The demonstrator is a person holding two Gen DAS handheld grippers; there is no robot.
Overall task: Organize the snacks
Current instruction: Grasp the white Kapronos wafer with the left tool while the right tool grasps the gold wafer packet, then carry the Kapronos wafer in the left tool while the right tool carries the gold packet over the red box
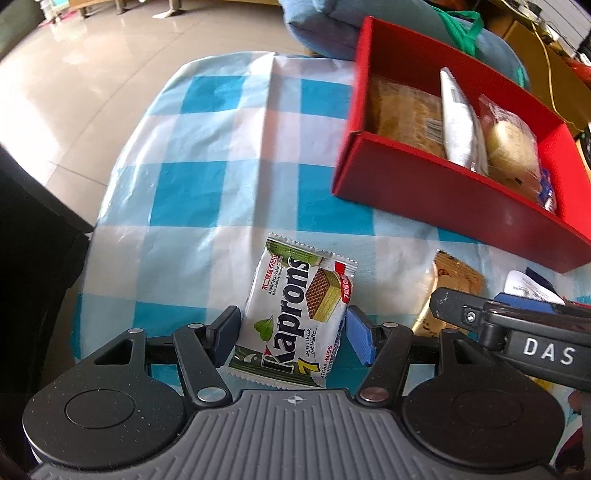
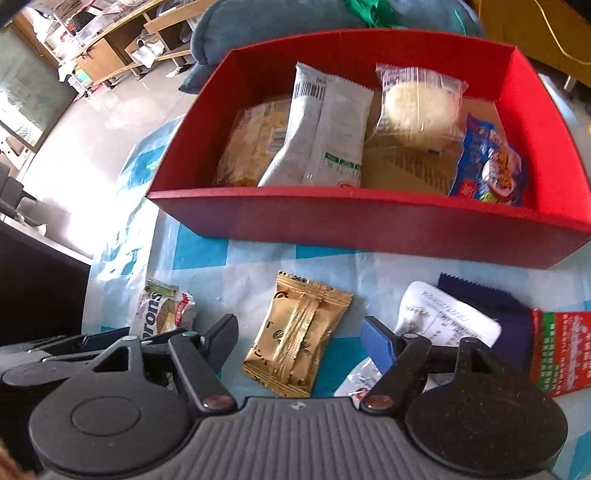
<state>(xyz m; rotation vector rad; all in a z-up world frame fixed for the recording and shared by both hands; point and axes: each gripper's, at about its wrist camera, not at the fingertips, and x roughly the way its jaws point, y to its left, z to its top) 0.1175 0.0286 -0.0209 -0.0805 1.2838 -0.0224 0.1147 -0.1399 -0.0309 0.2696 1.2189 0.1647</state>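
Note:
A white and green Kaprons wafer packet (image 1: 295,314) lies on the checked tablecloth between the fingers of my left gripper (image 1: 293,332), whose jaws stand at the packet's two sides; I cannot tell if they press it. The packet also shows in the right wrist view (image 2: 162,310). My right gripper (image 2: 299,339) is open over a gold snack packet (image 2: 295,339), which also shows in the left wrist view (image 1: 454,280). A red box (image 2: 369,218) behind holds several snack packs, and it also shows in the left wrist view (image 1: 443,192).
A white and dark blue packet (image 2: 450,317) and a red and green packet (image 2: 561,350) lie at the right. The table's left edge (image 1: 99,206) drops to a tiled floor. A blue cushion (image 1: 332,26) lies behind the box.

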